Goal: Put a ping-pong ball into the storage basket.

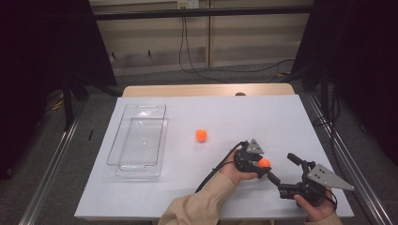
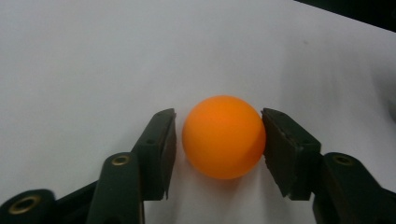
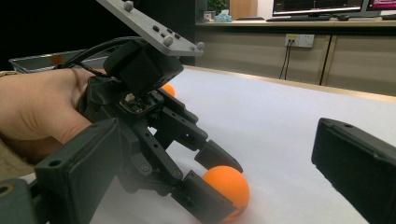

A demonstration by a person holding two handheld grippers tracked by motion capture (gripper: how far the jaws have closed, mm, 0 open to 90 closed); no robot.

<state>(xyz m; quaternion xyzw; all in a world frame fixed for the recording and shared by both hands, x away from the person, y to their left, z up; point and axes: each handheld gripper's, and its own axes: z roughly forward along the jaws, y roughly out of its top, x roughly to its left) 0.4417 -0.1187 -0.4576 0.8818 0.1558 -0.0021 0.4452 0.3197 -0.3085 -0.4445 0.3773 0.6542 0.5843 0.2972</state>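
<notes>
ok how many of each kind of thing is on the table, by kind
orange balls: 2, one between the left hand-held gripper's jaws, one loose mid-table
clear plastic bins: 1
hand-held grippers: 2, the other being the right one
total: 5

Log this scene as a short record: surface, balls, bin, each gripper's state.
surface: white table
held ball: orange ball between the left gripper's jaws, resting on the table
loose ball: second orange ball, mid-table, apart from both grippers
bin: clear plastic bin at the table's left, nothing seen in it
left gripper: shut on the orange ball
right gripper: open, jaws spread, holding nothing, beside the left gripper
</notes>
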